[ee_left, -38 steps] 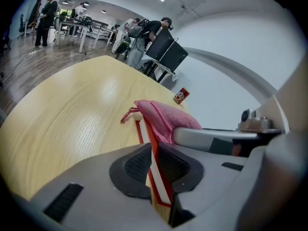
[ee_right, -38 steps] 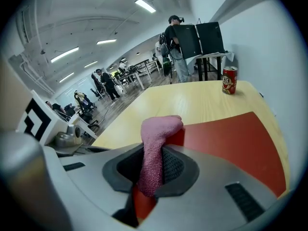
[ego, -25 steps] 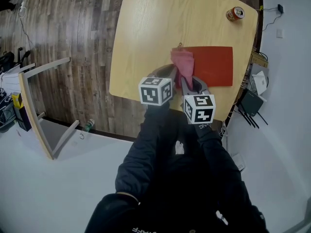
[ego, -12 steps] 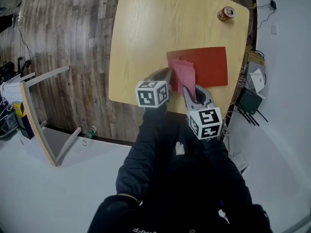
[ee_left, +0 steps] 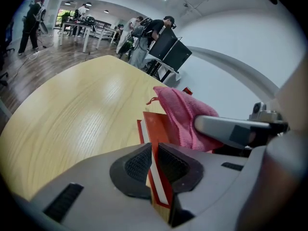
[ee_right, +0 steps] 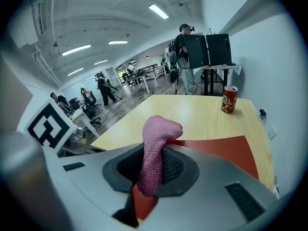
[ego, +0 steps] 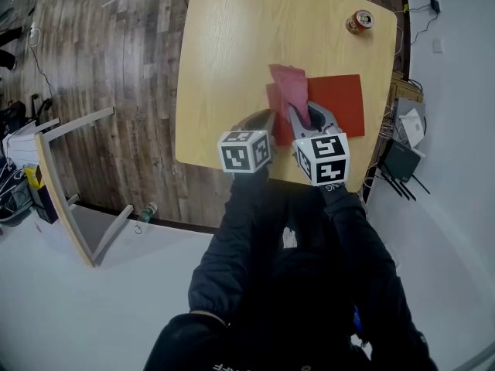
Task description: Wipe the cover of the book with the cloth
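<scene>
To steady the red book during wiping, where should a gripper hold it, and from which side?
Probably its near-left edge, from the person's side, as the left gripper does now. The book is thin and lies on the table, so only an edge fits between jaws, leaving most of the cover free for the cloth in the right gripper.

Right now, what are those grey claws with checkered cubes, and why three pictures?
A person at a wooden table holds a grey pincer tool in each hand; the cubes belong to the tools. One picture comes from a camera on the person's head, looking down. The other two come from cameras riding on the tools. The left gripper pinches the edge of a red book. The right gripper pinches a pink cloth over the book. A drinks can stands at the far corner.
</scene>
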Tool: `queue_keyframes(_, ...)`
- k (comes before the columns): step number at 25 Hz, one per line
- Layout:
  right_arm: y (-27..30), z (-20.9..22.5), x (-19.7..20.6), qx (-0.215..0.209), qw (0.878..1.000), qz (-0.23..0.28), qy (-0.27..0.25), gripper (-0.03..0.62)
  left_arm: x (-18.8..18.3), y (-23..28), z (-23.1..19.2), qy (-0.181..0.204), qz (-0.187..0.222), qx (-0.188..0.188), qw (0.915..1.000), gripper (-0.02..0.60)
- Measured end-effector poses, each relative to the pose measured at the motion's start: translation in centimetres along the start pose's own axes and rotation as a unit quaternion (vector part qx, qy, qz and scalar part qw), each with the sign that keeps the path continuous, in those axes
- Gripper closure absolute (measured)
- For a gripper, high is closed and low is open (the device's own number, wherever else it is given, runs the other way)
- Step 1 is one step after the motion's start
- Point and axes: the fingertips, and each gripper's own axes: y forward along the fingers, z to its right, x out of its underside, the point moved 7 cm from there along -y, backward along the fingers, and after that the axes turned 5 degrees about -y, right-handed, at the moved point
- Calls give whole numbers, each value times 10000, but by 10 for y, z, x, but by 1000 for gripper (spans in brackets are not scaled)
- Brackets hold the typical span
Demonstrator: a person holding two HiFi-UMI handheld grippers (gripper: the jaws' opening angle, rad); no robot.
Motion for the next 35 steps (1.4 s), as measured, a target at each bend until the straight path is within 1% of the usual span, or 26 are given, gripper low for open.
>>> queue_keyframes(4,10,3,18,108,9990,-416,141,517,0,0,0,-8,2,-23,10000,515)
queue_keyframes(8,5,2,34,165,9975,-624,272,517,0,-1,-1,-15,1,-35,10000,515)
queue_keyframes(16,-14,-4,59,179,9963,-742,403,517,1,0,1,-10,6,-98,10000,515)
queue_keyframes(25,-35,-11,80,211,9956,-840,371,517,1,0,2,-50,48,-156,9999,517)
queue_keyframes(27,-44,-11,80,212,9957,-830,360,517,2,0,3,-51,65,-169,9998,517)
queue_keyframes(29,-54,-11,74,208,9966,-715,351,517,1,1,3,-43,74,-181,9998,517)
queue_keyframes(35,-67,1,36,239,9993,-247,164,517,2,0,4,-83,81,-232,9997,518)
